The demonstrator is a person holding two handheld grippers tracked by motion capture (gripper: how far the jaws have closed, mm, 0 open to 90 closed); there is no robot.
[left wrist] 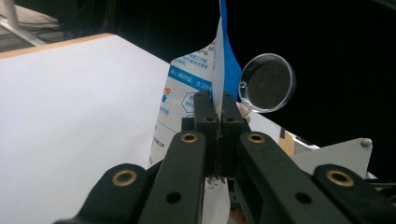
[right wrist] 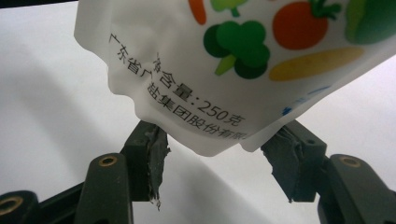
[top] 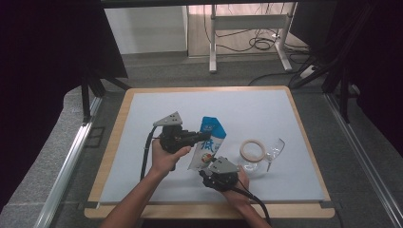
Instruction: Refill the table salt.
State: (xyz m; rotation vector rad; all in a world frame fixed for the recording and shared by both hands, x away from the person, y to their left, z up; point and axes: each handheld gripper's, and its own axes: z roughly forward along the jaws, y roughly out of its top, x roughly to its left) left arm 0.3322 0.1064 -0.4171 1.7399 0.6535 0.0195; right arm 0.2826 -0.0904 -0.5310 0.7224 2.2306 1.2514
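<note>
Left hand-held gripper [left wrist: 218,105] pinching pouch [top: 207,142] edge, jaws clamped tight. Right hand-held gripper [right wrist: 215,154] standing open, straddling pouch bottom corner, pads not pressing. Pouch hanging above bench [top: 142,118]. Judging soft, floppy, slick film; sealed edges giving firmest hold.

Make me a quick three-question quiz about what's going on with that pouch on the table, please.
1. True or false: the left gripper is shut on the edge of the pouch.
2. Which is right about the right gripper? A: its pads clamp the tape roll. B: the pouch's lower end sits between its open pads. C: it lies on the table.
3. What clear item lies on its side next to the tape roll?

Key: 1 true. 2 B. 3 A stemmed glass.
</note>
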